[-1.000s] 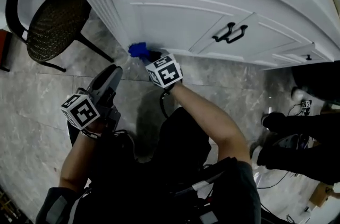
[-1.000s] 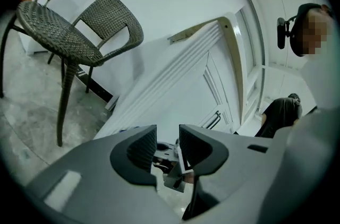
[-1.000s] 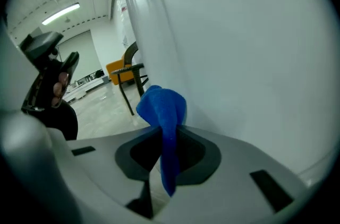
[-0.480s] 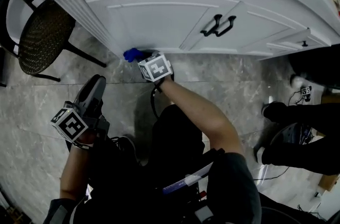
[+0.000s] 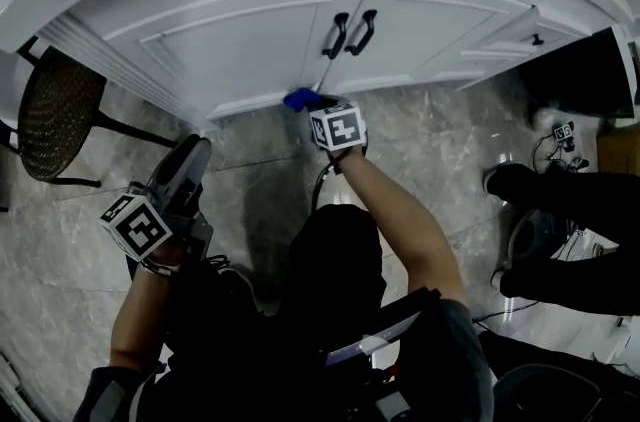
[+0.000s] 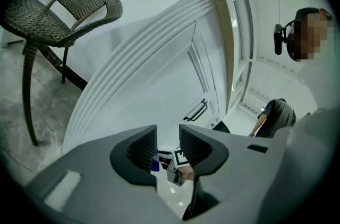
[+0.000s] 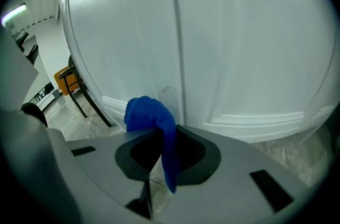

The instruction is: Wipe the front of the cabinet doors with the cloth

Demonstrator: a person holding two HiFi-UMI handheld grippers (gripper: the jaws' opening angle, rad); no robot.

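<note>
Your right gripper [image 5: 318,110] is clenched on the blue cloth [image 5: 298,98]. In the right gripper view the jaws of that gripper [image 7: 162,151] are closed on a narrow fold of the cloth [image 7: 150,114], with a bunched wad standing above them and a short tail hanging below.

The cloth sits low on the cabinet front, at the bottom rail of the left door [image 5: 230,50], just left of the seam [image 7: 175,32] between the two doors. The wad appears to lie against the door face; firm contact cannot be confirmed. In the head view it is almost directly beneath the pair of dark handles [image 5: 350,33], well apart from them. The right door [image 5: 440,25] is shut, as is the left.

Your left gripper [image 5: 195,152] is held low at your left side, above the grey stone floor [image 5: 440,140], well apart from the cabinet. In the left gripper view its jaws [image 6: 166,143] are released, with a narrow gap between the ribbed pads and nothing in it. Only the distant right gripper and a spot of the blue cloth show through the gap.

A woven chair [image 5: 55,115] stands on the floor at the left end of the cabinet, and is seen again in the left gripper view [image 6: 58,5]. A second person's dark legs [image 5: 570,230] are at the right edge of the head view, near cables [image 5: 548,148] lying on the floor.
</note>
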